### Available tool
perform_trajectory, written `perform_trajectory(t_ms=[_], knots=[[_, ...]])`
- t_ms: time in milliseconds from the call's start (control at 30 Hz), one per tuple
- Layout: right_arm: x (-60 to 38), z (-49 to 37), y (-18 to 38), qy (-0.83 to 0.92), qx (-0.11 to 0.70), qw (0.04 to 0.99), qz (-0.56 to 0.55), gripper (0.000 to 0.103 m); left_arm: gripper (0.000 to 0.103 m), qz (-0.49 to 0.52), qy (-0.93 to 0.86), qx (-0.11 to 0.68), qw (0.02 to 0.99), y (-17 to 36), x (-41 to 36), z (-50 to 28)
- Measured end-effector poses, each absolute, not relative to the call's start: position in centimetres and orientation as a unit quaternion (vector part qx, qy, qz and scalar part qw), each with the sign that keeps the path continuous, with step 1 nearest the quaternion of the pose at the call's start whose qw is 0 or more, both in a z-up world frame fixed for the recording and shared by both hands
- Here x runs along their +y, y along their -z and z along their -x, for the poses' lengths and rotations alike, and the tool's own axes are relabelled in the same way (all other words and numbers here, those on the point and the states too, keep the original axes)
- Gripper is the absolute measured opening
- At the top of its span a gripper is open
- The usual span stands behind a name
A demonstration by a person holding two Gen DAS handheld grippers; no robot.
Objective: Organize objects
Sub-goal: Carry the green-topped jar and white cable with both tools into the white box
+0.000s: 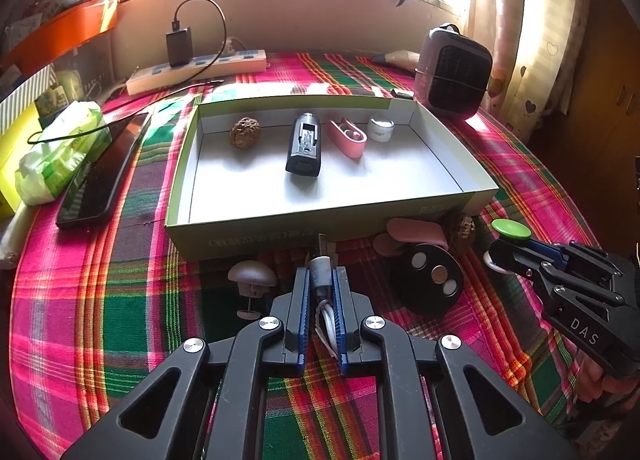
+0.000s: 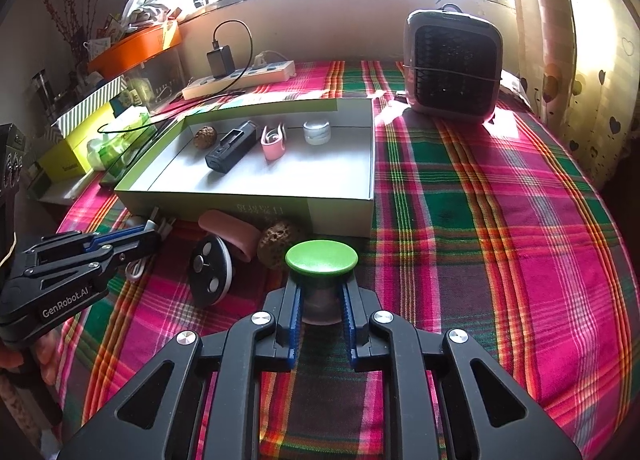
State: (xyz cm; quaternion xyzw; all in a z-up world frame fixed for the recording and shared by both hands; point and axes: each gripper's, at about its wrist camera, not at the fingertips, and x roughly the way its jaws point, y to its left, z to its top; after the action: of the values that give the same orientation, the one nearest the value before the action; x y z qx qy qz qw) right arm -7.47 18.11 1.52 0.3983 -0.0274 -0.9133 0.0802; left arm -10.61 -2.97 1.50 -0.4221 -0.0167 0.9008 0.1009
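An open shallow box [image 1: 320, 215] [image 2: 340, 203] holds a walnut [image 1: 245, 132], a black device [image 1: 304, 145], a pink clip [image 1: 347, 136] and a small white jar [image 1: 380, 128]. My left gripper [image 1: 321, 280] is shut on a small grey USB cable plug [image 1: 322, 266] just in front of the box. My right gripper [image 2: 322, 296] is shut on the stem of a green mushroom-shaped knob [image 2: 321, 256] [image 1: 511, 228]. On the cloth lie a black disc [image 1: 434, 276], a pink clip [image 1: 416, 232], a walnut [image 2: 278, 242] and a grey mushroom knob [image 1: 252, 278].
A phone [image 1: 100, 175] and a tissue pack [image 1: 60, 155] lie left of the box. A power strip [image 1: 196, 71] with a charger is at the back. A small heater [image 2: 454, 63] stands back right. The table has a plaid cloth [image 2: 500, 240].
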Motion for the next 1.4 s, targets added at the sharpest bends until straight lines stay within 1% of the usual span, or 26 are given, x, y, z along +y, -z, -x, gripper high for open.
perform_trajectory(t_ms=[667,1067,1400], knots=[[17.9,7.5,-4.2,0.925,-0.034,0.091,-0.368,0.018,0.01,0.402,-0.91,-0.02,0.103,-3.7,-3.3,10.9],[16.9,9.8,-5.8,0.928,-0.024,0.106,-0.356,0.018,0.01,0.391,-0.915,-0.022,0.096,-4.8,-4.3,12.8],[16.3,12.4,-5.8,0.925,-0.023,0.112,-0.363,0.018,0.01,0.393,-0.915,-0.028,0.089,-4.8,-5.3,15.1]])
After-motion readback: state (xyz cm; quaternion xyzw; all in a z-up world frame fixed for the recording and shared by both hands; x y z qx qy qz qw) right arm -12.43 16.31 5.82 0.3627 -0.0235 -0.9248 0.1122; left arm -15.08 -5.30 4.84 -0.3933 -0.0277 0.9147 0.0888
